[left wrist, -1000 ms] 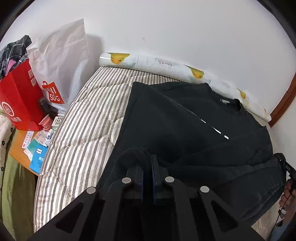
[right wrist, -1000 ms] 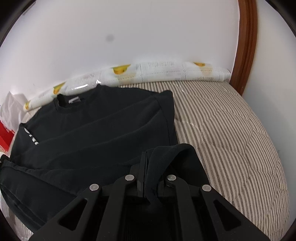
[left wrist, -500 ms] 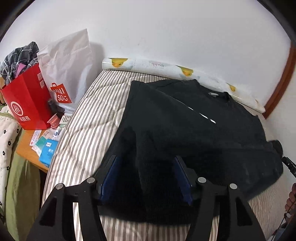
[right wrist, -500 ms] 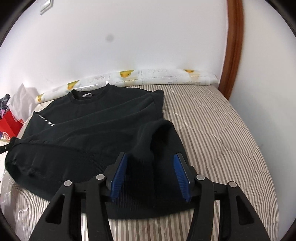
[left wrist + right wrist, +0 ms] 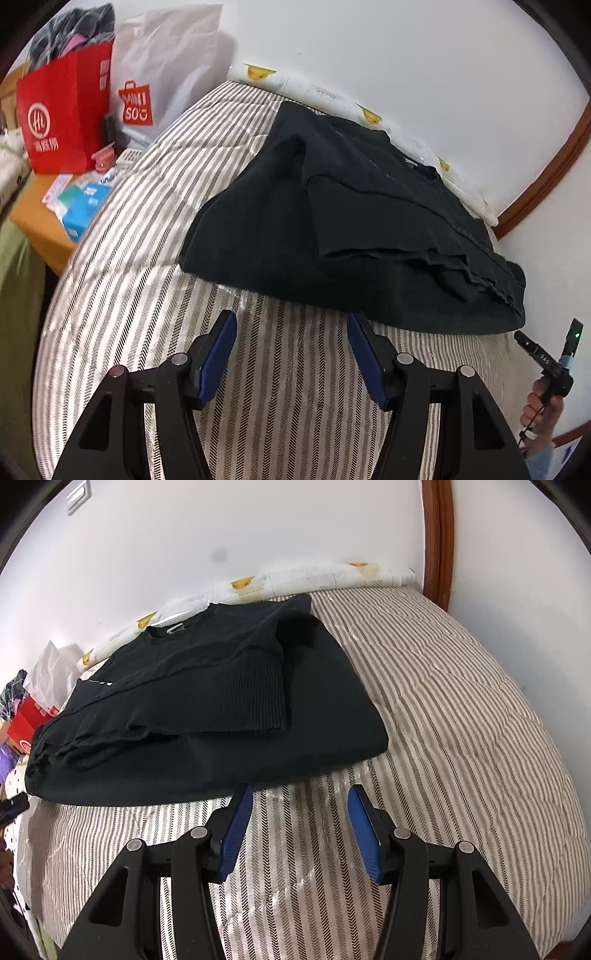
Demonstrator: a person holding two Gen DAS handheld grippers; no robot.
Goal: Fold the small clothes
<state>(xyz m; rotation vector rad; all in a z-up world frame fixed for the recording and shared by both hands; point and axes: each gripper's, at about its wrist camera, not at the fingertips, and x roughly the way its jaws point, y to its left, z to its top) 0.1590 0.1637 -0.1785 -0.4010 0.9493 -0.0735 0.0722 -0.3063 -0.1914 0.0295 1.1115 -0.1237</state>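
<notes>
A black sweater (image 5: 332, 221) lies on the striped bed cover (image 5: 147, 258), folded so that a ribbed layer rests on top of its body. My left gripper (image 5: 291, 317) hovers open just in front of the sweater's near edge, nothing between its blue pads. In the right wrist view the same sweater (image 5: 203, 709) spreads to the left, its collar toward the wall. My right gripper (image 5: 300, 790) also stands open over the bare cover (image 5: 461, 720), close to the folded edge and not touching it.
A red bag (image 5: 62, 110) and a white bag (image 5: 159, 66) stand at the bed's left end beside a wooden side table (image 5: 44, 225) with packets. A duck-print roll (image 5: 314, 88) lies along the wall. A hand (image 5: 539, 402) shows at the right.
Both grippers went from shut on the sweater's fabric to open and drew back toward me. The released cloth now lies folded flat on the bed.
</notes>
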